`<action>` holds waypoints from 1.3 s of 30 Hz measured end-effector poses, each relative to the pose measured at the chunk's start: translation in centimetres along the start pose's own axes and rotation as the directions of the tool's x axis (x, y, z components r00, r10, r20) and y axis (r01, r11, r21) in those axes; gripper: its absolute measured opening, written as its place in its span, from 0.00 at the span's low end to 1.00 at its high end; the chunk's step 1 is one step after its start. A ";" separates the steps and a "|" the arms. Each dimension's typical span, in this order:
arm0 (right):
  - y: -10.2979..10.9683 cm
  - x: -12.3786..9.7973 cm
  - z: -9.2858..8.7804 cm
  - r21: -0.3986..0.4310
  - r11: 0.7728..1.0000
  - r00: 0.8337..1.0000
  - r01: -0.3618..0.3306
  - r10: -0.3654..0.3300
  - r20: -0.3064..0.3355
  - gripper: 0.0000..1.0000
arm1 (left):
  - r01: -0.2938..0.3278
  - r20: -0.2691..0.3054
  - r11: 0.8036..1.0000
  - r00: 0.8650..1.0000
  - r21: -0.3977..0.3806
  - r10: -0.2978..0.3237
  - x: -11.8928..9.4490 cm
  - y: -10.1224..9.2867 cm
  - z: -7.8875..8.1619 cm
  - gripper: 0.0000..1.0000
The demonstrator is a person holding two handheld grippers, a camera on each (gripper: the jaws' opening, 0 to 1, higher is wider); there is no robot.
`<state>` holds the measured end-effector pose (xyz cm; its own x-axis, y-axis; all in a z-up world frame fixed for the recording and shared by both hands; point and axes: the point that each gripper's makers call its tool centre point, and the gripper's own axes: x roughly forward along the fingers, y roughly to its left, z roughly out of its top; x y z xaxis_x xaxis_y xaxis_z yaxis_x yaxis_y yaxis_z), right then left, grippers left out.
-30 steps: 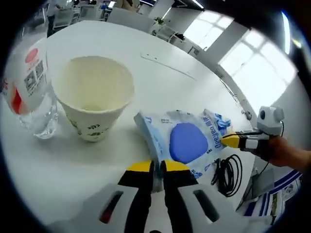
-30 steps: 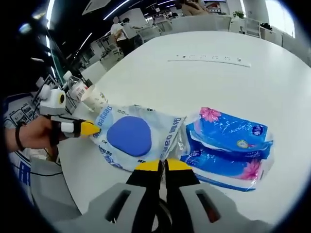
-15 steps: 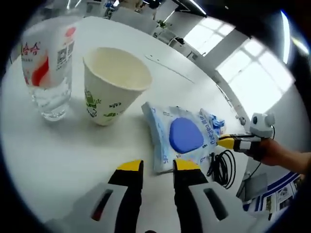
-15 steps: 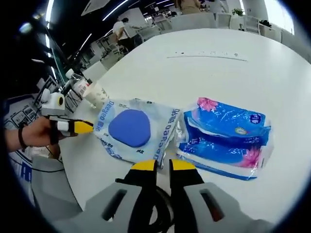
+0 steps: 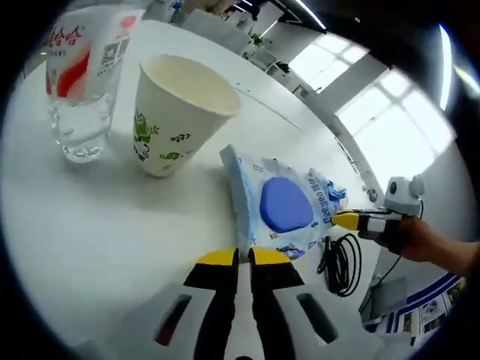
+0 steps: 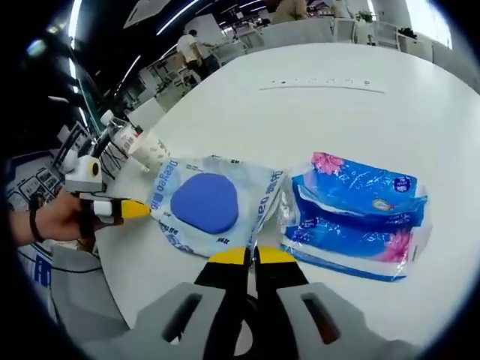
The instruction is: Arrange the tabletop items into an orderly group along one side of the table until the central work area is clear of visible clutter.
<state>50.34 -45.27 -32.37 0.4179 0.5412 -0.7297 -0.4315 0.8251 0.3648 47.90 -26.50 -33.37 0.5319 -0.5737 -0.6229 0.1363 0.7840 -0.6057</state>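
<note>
The soft white plastic wipes pack with the round blue lid [image 5: 282, 206] is lying on the white round table [image 5: 112, 225] between the paper cup [image 5: 174, 112] and the blue tissue packet [image 6: 358, 217]. Both grippers are pinching its thin edges: the left gripper [image 5: 244, 259] with jaws pressed together on one seam, the right gripper [image 6: 245, 256] likewise on the opposite one. It is probably handling as light, limp and slippery, so holding the crimped seams looks safest.

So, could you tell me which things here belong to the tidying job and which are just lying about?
Job items:
wet wipes pack
blue tissue pack
paper cup
water bottle
left gripper and right gripper, both shut at the wipes pack's edges

Just lying about:
black cable
chairs beyond the table
</note>
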 end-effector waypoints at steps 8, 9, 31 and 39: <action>0.4 0.8 1.1 0.028 1.000 1.000 -0.002 0.001 0.021 0.00 | -0.027 0.050 0.997 0.998 -0.075 0.031 0.2 1.0 1.7 0.01; 0.5 1.0 1.2 0.030 1.000 1.000 -0.002 0.001 0.023 0.00 | -0.032 0.053 0.997 0.998 -0.077 0.036 0.1 1.0 1.9 0.01; 0.4 1.8 2.3 0.070 0.998 0.999 0.000 -0.003 0.047 0.01 | -0.042 0.101 0.988 0.993 -0.145 0.057 0.6 2.0 4.0 0.03; 0.2 1.0 1.7 0.037 0.999 0.999 0.005 -0.007 0.048 0.06 | -0.020 0.121 0.988 0.992 -0.155 0.040 -0.4 2.0 4.1 0.13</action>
<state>52.09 -44.28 -32.05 0.4585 0.5429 -0.7036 -0.3995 0.8331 0.3825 51.39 -23.74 -32.28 0.6345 -0.5092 -0.5815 -0.0056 0.7493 -0.6622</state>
